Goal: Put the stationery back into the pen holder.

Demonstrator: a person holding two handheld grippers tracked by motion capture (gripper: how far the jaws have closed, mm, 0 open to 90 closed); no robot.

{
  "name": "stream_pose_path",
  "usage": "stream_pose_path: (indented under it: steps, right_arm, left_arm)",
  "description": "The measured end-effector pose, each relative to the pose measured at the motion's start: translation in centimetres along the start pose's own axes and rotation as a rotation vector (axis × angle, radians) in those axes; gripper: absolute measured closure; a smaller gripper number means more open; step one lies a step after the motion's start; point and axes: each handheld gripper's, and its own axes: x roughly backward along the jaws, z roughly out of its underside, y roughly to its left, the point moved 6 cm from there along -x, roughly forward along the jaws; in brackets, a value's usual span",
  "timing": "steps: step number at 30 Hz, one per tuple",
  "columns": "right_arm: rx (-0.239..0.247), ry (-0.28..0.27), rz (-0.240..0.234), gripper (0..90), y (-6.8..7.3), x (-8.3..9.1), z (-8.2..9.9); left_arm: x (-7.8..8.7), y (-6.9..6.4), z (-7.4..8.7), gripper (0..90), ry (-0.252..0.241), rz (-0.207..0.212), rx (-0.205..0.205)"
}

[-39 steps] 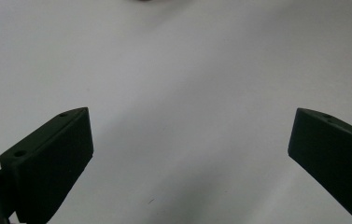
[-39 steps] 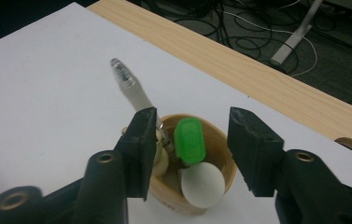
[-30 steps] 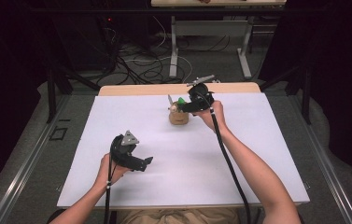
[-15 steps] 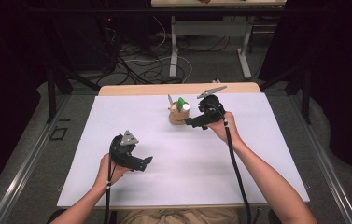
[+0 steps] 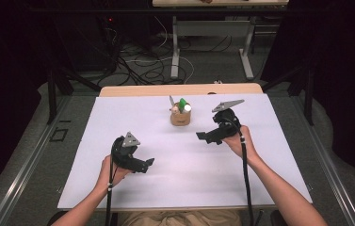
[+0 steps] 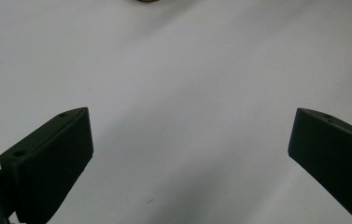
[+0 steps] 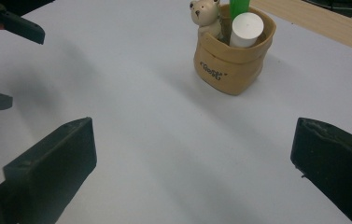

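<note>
One small tan pot (image 5: 180, 117) stands on the white table (image 5: 118, 117) in the high view, toward the far edge and near the middle, with a white cylinder (image 5: 187, 108), a green stick (image 5: 182, 101) and a thin grey piece (image 5: 171, 100) rising out of it. The right gripper (image 5: 202, 137) hangs just beside the pot and clear of it, its jaws having just been opening with nothing between them. The left gripper (image 5: 149, 162) sits low over the near left part of the table, well apart from the pot. In the left gripper view the two black jaws stand wide over bare white table, nothing between them, and a brown sliver of the pot's base (image 6: 146, 1) peeks in at the top edge. In the right gripper view the jaws are spread wide and empty, and the pot (image 7: 229, 65) shows ahead of them as a soft, sack-like holder with dark lettering on its front. Inside it the white cylinder (image 7: 245, 29) stands upright against the green stick (image 7: 239, 8), and a small bear figure (image 7: 205, 15) perches on the pot's rim. The left gripper's fingertips (image 7: 24, 28) show at the far left edge.
</note>
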Motion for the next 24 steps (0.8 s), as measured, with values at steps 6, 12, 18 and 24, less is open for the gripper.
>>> stream_pose_path:
  steps: [6, 12, 18, 24]
  right_arm:
    - [0.008, -0.002, -0.007, 0.0, 0.6, 0.8, 1.6]
    - [0.017, 0.001, 0.008, 0.0, 0.9, 1.6, 3.3]
    - [0.019, 0.016, 0.021, 0.0, 1.2, 2.3, 5.0]
    - [0.013, 0.026, 0.025, 0.0, 1.4, 2.7, 6.6]
  left_arm:
    - [0.0, 0.0, 0.0, 0.2, -0.003, 0.0, 0.0]
    - [0.1, -0.1, 0.1, 0.2, 0.014, 0.014, 0.0]
    - [0.0, -0.1, 0.0, 0.2, -0.007, -0.001, 0.002]
    - [-0.1, -0.2, 0.0, 0.2, -0.006, 0.002, 0.0]
